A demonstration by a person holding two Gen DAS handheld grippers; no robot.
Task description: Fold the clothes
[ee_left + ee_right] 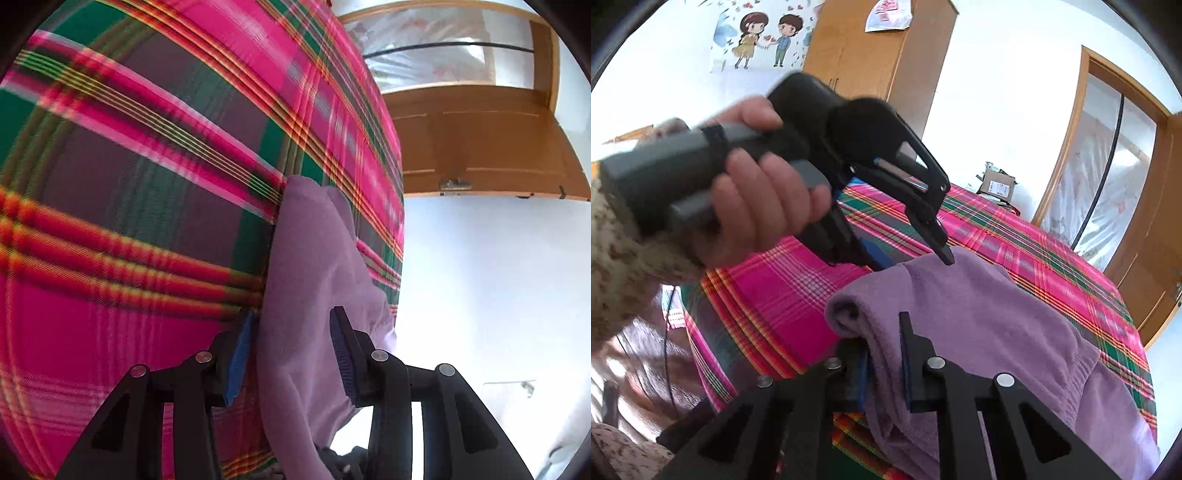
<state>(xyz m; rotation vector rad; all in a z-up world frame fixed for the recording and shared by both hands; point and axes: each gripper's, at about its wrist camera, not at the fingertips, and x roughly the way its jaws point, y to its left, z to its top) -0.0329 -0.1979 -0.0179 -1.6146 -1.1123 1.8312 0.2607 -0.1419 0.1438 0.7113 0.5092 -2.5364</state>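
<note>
A purple garment (979,314) lies bunched on a bed with a pink, green and red plaid cover (768,295). My right gripper (886,354) is shut on a rolled fold at the garment's near edge. A hand (757,192) holds my left gripper (916,262) at the garment's far edge, one fingertip (946,256) resting on the cloth and the other hidden behind it. In the left wrist view the purple garment (314,277) stands up between the blue pads and fills the gap of the left gripper (294,314), over the plaid cover (129,166).
The bed's edge drops to a pale floor (480,295) on the right. A wooden door (480,140) and a film-covered sliding door (1108,166) stand beyond. There is a wooden wardrobe (871,74), a cardboard box (997,184) and a patterned sleeve (613,258).
</note>
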